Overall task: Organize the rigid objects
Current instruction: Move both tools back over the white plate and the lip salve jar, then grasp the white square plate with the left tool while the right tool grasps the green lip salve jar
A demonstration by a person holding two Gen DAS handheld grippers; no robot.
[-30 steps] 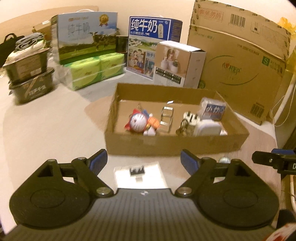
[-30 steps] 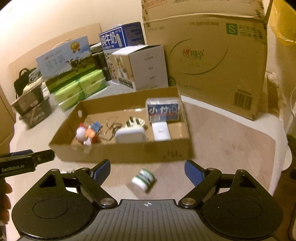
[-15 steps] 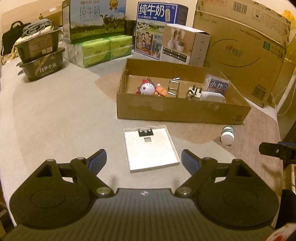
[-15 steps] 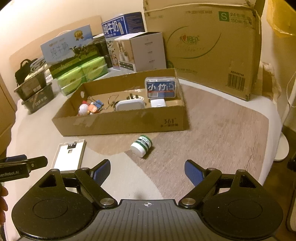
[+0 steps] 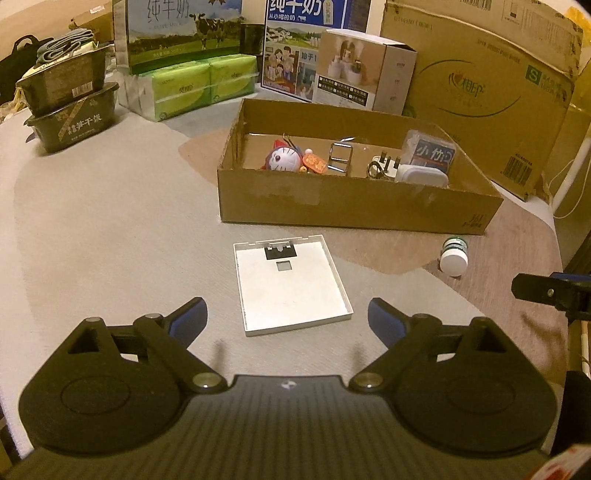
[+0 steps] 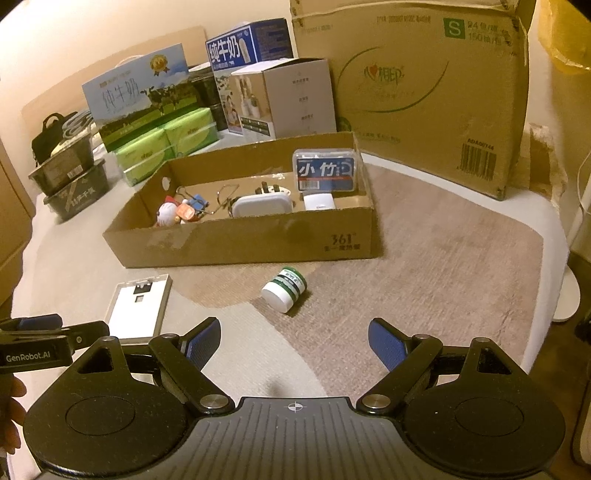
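A flat white square tray [image 5: 291,284] lies on the grey cloth just ahead of my left gripper [image 5: 287,322], whose jaws are opening with nothing between them. A small white-and-green bottle [image 6: 284,288] lies on its side in front of the low cardboard box [image 6: 258,240]. My right gripper [image 6: 294,343] is open and empty, a little short of that bottle. The box [image 5: 354,203] holds a cartoon cat toy [image 5: 282,159], a metal buckle [image 5: 340,158], a white plug [image 5: 421,176] and a blue-labelled case [image 6: 327,173]. The tray [image 6: 138,308] and bottle [image 5: 454,254] show in both views.
Milk cartons [image 5: 177,33], green tissue packs [image 5: 195,85], a white product box [image 5: 362,70] and a large carton [image 6: 413,85] stand behind the low box. Dark food tubs [image 5: 70,107] are stacked at far left. The surface's edge falls away on the right.
Both views have drawn back from the cardboard box, so the white tray and the bottle now lie further out in front. The left jaws stand wider apart.
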